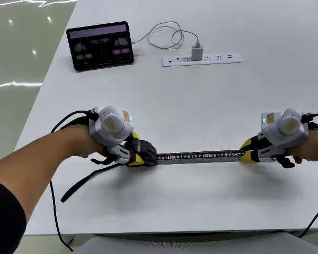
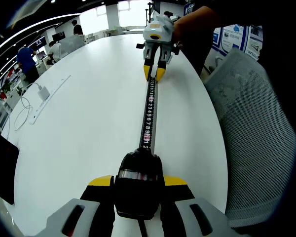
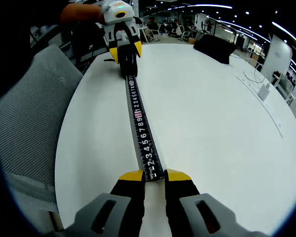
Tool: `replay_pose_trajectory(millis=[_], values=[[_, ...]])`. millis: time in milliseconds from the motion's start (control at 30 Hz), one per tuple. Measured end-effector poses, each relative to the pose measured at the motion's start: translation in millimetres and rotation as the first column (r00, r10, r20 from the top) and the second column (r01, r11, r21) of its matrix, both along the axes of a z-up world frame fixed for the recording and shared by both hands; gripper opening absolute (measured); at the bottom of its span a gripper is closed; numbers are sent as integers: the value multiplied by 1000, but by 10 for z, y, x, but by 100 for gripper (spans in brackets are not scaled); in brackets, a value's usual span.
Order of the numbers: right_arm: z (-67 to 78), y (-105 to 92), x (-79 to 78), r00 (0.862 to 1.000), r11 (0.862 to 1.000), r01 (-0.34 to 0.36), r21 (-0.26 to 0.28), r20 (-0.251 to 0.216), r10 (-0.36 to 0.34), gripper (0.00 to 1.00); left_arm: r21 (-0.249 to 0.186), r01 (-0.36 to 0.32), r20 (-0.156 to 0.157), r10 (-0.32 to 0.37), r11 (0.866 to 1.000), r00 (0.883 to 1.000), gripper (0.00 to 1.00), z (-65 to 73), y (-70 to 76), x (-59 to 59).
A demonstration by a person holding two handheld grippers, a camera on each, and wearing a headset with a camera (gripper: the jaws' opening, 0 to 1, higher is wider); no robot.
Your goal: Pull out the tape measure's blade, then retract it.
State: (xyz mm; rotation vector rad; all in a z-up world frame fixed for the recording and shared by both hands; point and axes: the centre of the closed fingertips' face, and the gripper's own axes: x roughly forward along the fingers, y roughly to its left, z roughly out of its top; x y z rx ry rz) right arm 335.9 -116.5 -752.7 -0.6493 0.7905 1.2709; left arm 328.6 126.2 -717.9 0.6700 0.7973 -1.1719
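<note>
Held low over the white table (image 1: 201, 106), my left gripper (image 1: 140, 156) is closed around the black and yellow tape measure (image 2: 138, 183). Its yellow-tipped jaws press the case from both sides. I cannot tell whether the case touches the tabletop.

From the front of the case, the blade (image 1: 201, 155) runs out in a straight line to my right. It lies flat, with the printed numbers facing up, parallel to the near edge of the table.

My right gripper (image 1: 247, 155) is at the far end of the blade. Its jaws are drawn almost together and pinch the blade's tip between their yellow ends. The two grippers are well apart, joined by the extended blade.

At the far side of the table a dark tablet (image 1: 100, 45) stands propped up. To its right lies a white power strip (image 1: 201, 59) with a charger (image 1: 197, 53) plugged in and a looped cable (image 1: 167, 34). A grey mesh chair (image 3: 34, 123) sits at the near edge.
</note>
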Motion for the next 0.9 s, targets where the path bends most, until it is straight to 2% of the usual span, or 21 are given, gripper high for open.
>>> replay_pose_trajectory(millis=[533, 600, 667, 733, 900], values=[[5, 0, -18, 1000, 1000, 5, -6, -8, -5, 11, -10, 9, 7, -9, 1000, 1000, 31, 7, -2, -5], [4, 0, -20, 1000, 1000, 5, -7, -9, -5, 11, -19, -2, 5, 2, 1000, 1000, 32, 9, -7, -1], [1, 2, -21, 1000, 1000, -3, -13, -6, 3, 11, -45, -26, 3, 26, 999, 1000, 32, 12, -19, 13], [-1, 4, -24, 1000, 1000, -5, -18, -5, 5, 11, -55, -23, 11, 24, 998, 1000, 32, 10, -28, 10], [-3, 4, -22, 1000, 1000, -10, -24, -5, 10, 11, -41, -15, 11, 15, 999, 1000, 32, 13, -39, 9]])
